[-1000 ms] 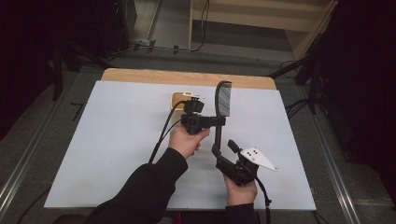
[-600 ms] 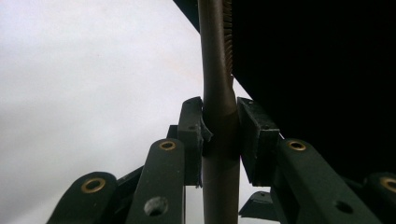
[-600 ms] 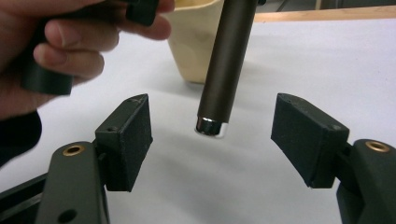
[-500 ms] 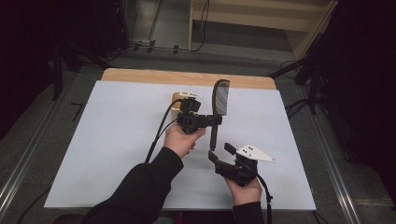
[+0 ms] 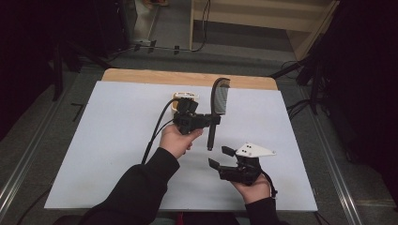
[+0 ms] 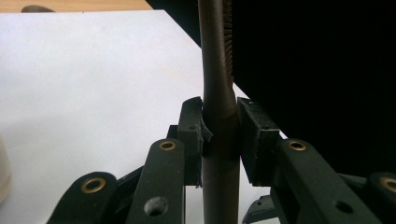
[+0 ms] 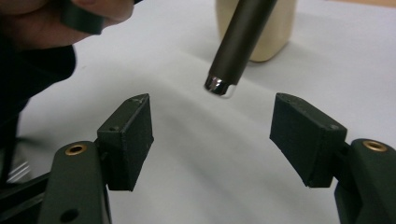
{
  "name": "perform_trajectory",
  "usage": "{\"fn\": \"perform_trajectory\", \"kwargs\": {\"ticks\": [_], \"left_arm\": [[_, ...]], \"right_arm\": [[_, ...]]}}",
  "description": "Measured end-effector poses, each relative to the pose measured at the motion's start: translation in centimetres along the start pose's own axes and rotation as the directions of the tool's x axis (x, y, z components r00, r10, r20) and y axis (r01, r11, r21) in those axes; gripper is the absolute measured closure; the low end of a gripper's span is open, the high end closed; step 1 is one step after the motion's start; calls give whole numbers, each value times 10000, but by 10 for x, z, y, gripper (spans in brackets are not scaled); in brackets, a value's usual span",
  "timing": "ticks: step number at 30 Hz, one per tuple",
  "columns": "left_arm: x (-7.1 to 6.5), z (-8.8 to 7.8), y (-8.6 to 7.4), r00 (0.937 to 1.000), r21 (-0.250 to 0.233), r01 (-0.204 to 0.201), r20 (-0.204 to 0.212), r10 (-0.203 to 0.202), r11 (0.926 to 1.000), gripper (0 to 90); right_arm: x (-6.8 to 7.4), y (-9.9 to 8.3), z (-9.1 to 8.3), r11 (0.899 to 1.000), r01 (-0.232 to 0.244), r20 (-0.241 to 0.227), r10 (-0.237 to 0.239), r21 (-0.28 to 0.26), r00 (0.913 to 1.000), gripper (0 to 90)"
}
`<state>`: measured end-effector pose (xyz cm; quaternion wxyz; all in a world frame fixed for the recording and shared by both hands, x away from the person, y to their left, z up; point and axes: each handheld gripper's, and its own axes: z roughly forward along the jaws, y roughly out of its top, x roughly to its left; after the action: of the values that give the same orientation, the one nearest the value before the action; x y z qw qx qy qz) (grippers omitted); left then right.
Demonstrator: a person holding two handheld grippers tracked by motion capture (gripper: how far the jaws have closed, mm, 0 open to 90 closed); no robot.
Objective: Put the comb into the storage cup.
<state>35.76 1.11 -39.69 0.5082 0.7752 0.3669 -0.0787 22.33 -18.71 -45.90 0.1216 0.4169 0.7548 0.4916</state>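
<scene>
The left hand-held gripper [image 5: 213,119] points toward three o'clock, jaws clamped tight. The right hand-held gripper [image 5: 220,157], at five o'clock of it, points toward ten o'clock, jaws spread wide.

In the left gripper view the comb [image 6: 218,93] runs off the top edge above the fingers [image 6: 191,135], so its toothed head is cut off, and its handle drops out of sight below them. Beyond the right finger everything is black. A pale thing [image 6: 3,168] at the left edge is too cropped to name. In the right gripper view the cream object [image 7: 271,32] behind the handle end is cut by the top edge (and blurred). In the high view it [image 5: 180,97] sits half hidden behind the left gripper [image 5: 212,120].
</scene>
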Motion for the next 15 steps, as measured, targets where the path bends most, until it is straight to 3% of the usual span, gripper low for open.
{"fn": "perform_trajectory", "kwargs": {"ticks": [3,9,15], "left_arm": [[-1,-2,0,10000,-16,-57,30,57,10000,729],[-1,-7,0,9997,-45,-252,30,252,9997,729],[-1,-9,0,9993,-114,-378,73,379,9992,729]], "right_arm": [[-1,-1,0,9982,505,-309,-494,331,9983,276],[-7,-3,-3,9932,836,-911,-761,812,9929,272],[-15,-8,-8,9872,1152,-969,-1047,1102,9898,244]]}}
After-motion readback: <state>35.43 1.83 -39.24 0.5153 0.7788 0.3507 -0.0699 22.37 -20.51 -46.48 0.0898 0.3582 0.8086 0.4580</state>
